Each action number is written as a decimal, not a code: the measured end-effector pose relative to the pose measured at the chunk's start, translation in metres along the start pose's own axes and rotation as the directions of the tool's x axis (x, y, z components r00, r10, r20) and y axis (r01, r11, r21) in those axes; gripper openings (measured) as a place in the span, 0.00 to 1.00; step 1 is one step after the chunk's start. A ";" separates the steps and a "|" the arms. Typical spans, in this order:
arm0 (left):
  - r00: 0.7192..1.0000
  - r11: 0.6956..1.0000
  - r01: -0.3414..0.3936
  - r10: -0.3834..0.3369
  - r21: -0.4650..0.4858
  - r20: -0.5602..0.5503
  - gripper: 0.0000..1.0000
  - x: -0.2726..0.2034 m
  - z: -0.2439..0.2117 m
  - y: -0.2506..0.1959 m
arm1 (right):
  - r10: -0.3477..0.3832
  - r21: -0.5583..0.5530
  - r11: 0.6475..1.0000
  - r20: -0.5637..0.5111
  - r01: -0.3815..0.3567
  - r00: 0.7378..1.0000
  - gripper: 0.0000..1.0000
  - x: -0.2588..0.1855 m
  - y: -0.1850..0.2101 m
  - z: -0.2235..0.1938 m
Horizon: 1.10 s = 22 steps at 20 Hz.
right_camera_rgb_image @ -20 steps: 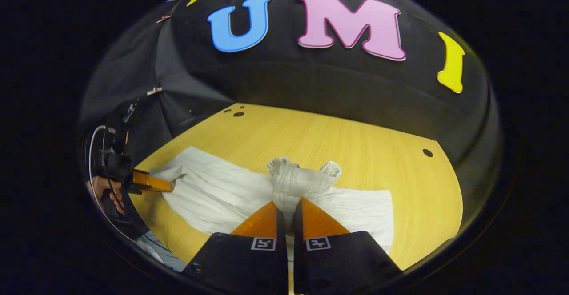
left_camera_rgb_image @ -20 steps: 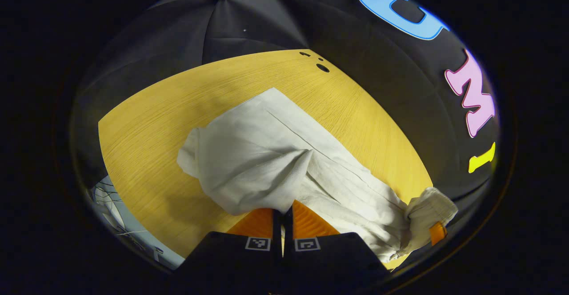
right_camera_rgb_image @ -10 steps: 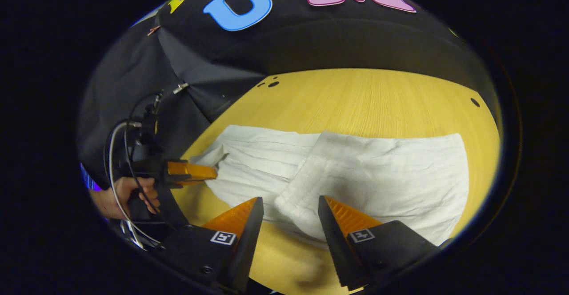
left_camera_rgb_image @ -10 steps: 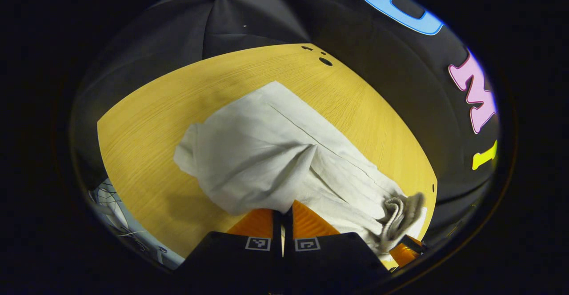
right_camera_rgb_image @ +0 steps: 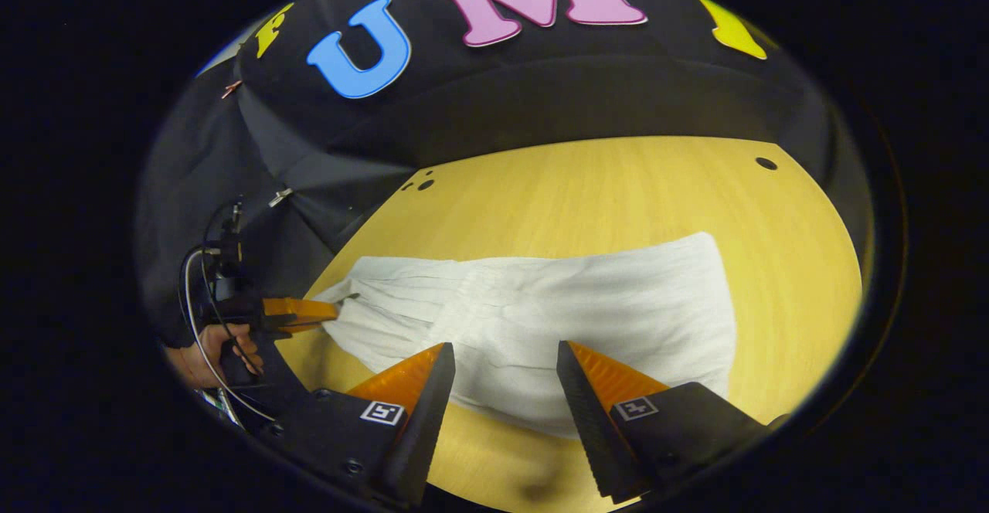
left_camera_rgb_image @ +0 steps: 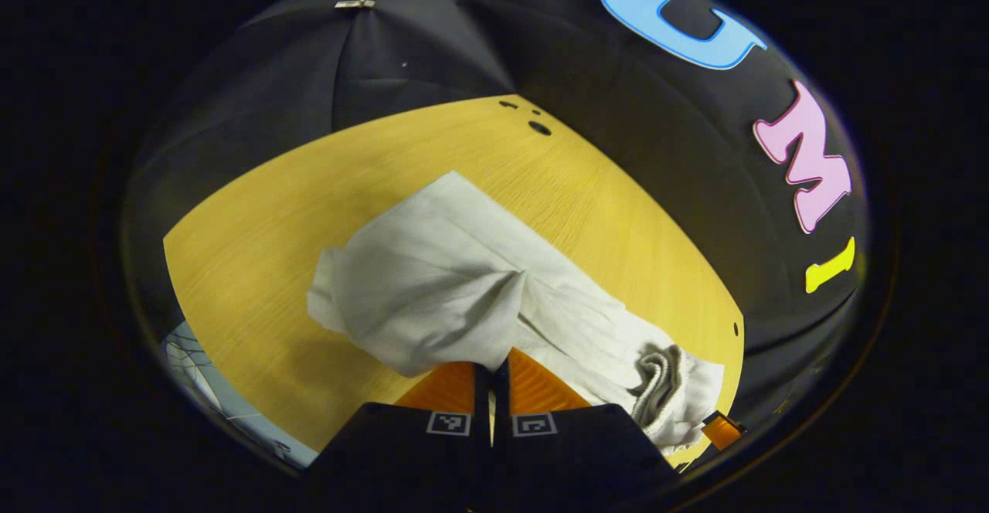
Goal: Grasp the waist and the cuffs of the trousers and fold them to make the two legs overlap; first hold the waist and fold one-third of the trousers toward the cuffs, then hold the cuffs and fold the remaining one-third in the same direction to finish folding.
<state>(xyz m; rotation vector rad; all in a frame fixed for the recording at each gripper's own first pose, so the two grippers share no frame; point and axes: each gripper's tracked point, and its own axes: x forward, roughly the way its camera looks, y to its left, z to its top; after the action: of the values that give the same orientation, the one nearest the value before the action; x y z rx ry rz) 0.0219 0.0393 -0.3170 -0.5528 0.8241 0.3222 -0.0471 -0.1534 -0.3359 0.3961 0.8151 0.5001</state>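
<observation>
One pair of white, wrinkled cloth trousers [right_camera_rgb_image: 541, 320] lies on the yellow wood-grain bench [right_camera_rgb_image: 587, 188]; in the right gripper view its long axis runs across, from beyond the left finger to beyond the right finger, with a folded-over part on the right; bare bench stretches ahead of the fingers to the far edge, and a narrow strip of bench lies between the fingers and the near hem; the right gripper [right_camera_rgb_image: 502, 385] hovers just short of that hem, its two fingers wide apart and holding nothing; off to the left, the left gripper [right_camera_rgb_image: 334, 310] pinches the cloth's end, a hand [right_camera_rgb_image: 212, 347] on its handle.

In the left gripper view the left gripper [left_camera_rgb_image: 491, 378] has its two fingers pressed together on a lifted corner of the trousers [left_camera_rgb_image: 433, 281]; the cloth slants away to the right, ending in a bunched fold; open bench [left_camera_rgb_image: 255, 235] spreads left of the fingers and ahead to the far rim.
</observation>
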 end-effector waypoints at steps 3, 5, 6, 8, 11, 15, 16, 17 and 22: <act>0.998 0.998 0.033 -0.036 0.058 0.057 0.05 -0.012 0.027 -0.025 | -0.071 0.079 0.995 0.024 0.068 0.997 0.82 -0.022 -0.035 0.001; 0.994 0.993 0.055 -0.064 0.107 0.087 0.05 -0.019 0.039 -0.045 | -0.119 0.118 0.986 0.034 0.115 0.992 0.82 -0.036 -0.055 0.001; 0.991 0.988 0.068 -0.082 0.137 0.102 0.06 -0.022 0.043 -0.057 | -0.142 0.129 0.982 0.041 0.135 0.989 0.82 -0.043 -0.064 0.003; 0.984 0.971 0.095 -0.126 0.218 0.129 0.05 -0.030 0.050 -0.082 | -0.178 0.154 0.974 0.053 0.168 0.983 0.82 -0.055 -0.081 0.002; 0.968 0.920 0.141 -0.205 0.367 0.142 0.06 -0.041 0.048 -0.124 | -0.222 0.203 0.957 0.054 0.207 0.973 0.82 -0.072 -0.102 -0.002; 0.951 0.815 0.187 -0.290 0.549 0.106 0.05 -0.045 0.025 -0.178 | -0.273 0.264 0.931 0.053 0.250 0.961 0.82 -0.094 -0.125 -0.010; 0.947 0.781 0.197 -0.309 0.592 0.092 0.05 -0.044 0.016 -0.193 | -0.284 0.276 0.926 0.057 0.259 0.957 0.82 -0.099 -0.129 -0.011; 0.942 0.756 0.211 -0.326 0.620 0.076 0.05 -0.045 0.007 -0.206 | -0.296 0.288 0.919 0.059 0.268 0.953 0.82 -0.105 -0.135 -0.012; 0.918 0.628 0.273 -0.396 0.729 -0.002 0.06 -0.041 -0.044 -0.260 | -0.345 0.331 0.893 0.067 0.305 0.936 0.82 -0.129 -0.160 -0.016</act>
<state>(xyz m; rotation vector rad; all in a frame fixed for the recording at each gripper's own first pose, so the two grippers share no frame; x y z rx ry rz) 0.0926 -0.2005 -0.2224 0.0792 0.6034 -0.3167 -0.0911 -0.3544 -0.3527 0.5677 0.8226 0.0265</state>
